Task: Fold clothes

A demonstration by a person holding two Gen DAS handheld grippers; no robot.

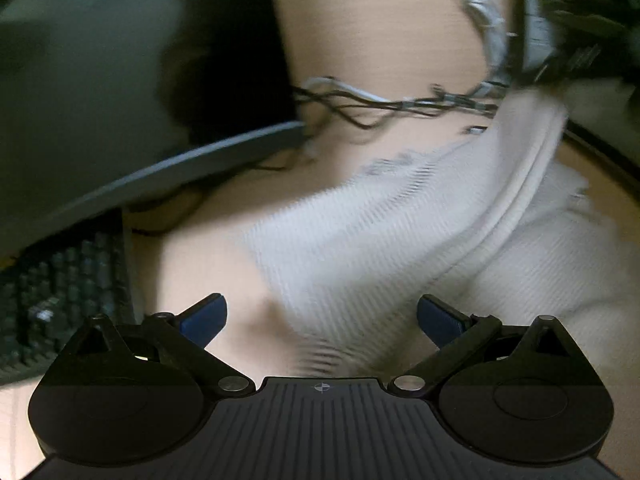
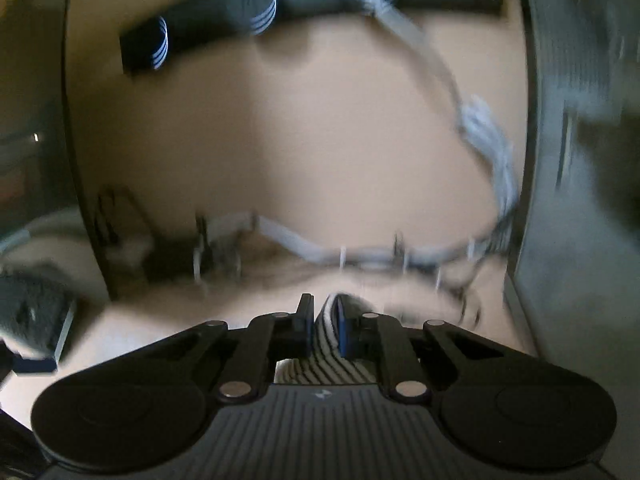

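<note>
Left gripper (image 1: pixel 322 322): fingers spread wide, holding nothing, hovering just above the near edge of a white ribbed knit garment (image 1: pixel 400 232). The garment lies rumpled on the tan surface (image 1: pixel 360 32), a thick rolled fold running diagonally across it. Right gripper (image 2: pixel 325 326): fingers drawn narrow, pinching a fold of the same ribbed fabric (image 2: pixel 326 360) between the blue pads. Beyond, a tangle of cables (image 1: pixel 400 104) crosses the surface. A black keyboard (image 1: pixel 60 292) sits at far left. Both views are motion-blurred.
</note>
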